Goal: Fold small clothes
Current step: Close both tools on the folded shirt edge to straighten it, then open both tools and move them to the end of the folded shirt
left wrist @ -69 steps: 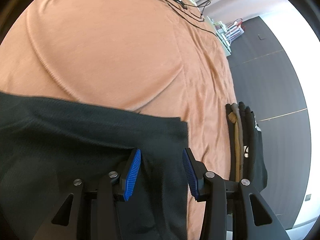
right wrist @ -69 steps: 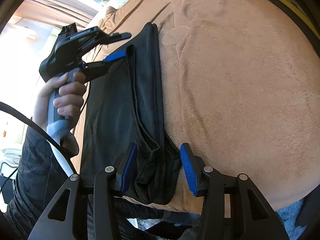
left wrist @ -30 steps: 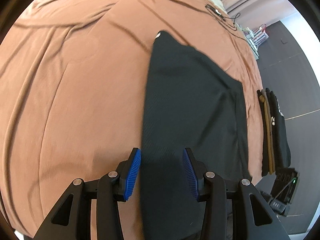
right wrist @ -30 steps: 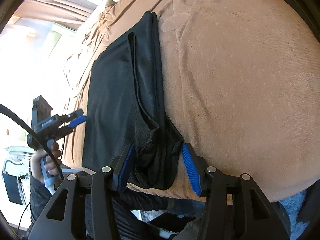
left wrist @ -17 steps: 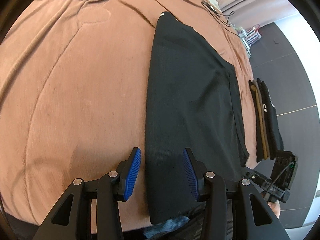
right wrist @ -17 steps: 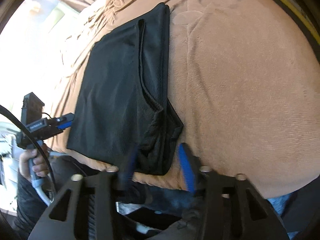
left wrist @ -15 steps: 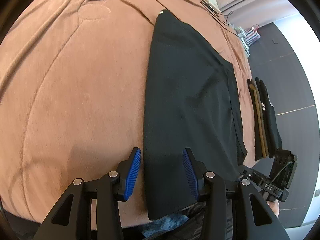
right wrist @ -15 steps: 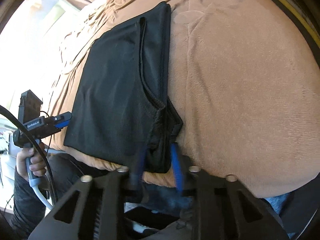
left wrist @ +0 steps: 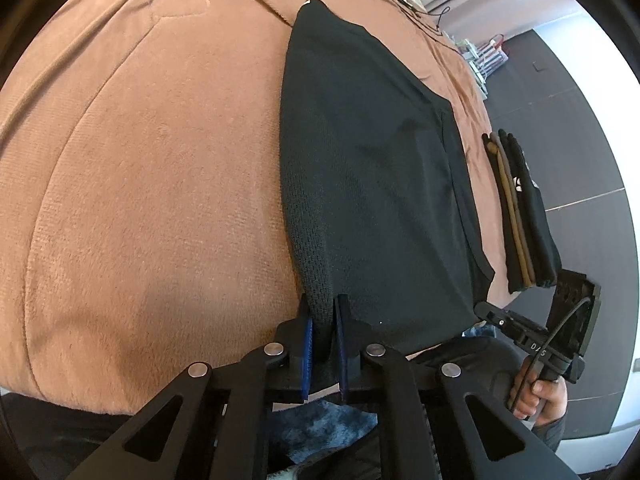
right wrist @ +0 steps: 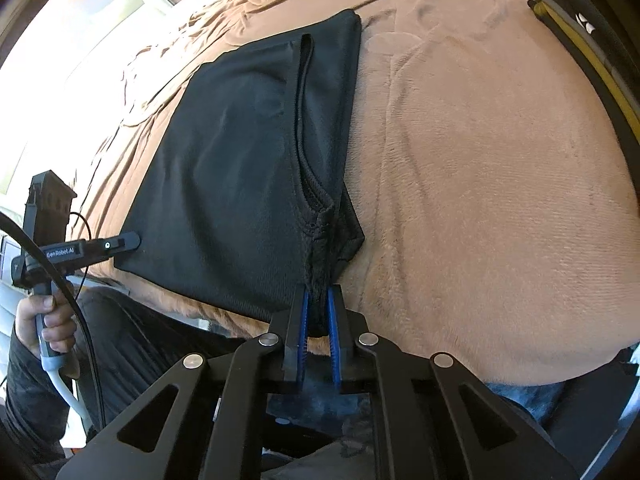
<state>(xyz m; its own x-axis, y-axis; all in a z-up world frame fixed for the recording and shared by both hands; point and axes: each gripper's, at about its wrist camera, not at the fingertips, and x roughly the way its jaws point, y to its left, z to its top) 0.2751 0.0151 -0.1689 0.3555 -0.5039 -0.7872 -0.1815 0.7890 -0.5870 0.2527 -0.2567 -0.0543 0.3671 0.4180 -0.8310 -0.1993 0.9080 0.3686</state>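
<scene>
A black garment (left wrist: 372, 168) lies folded lengthwise on the brown bed cover (left wrist: 140, 160), reaching away from the near edge. My left gripper (left wrist: 322, 304) is closing its jaws on the garment's near left corner, and the blue pads pinch the thick folded edge. In the right wrist view the same garment (right wrist: 240, 152) shows its sleeve seam. My right gripper (right wrist: 318, 292) is closing its jaws on the bunched near right corner, with cloth squeezed between the pads. Each gripper shows in the other's view: the right gripper (left wrist: 486, 310) and the left gripper (right wrist: 128, 242), both at the garment's near hem.
A stack of folded dark and tan clothes (left wrist: 524, 208) lies at the bed's right edge, also seen as the stack (right wrist: 568, 12). A thin black cable (left wrist: 416, 16) lies at the far end. Wrinkled bed cover (right wrist: 480, 160) stretches on both sides. A person's hand (right wrist: 44, 316) holds the left handle.
Both grippers came down to the garment's near hem and their jaws went from wide apart to pinched on the cloth, the left on the left corner, the right on the right corner.
</scene>
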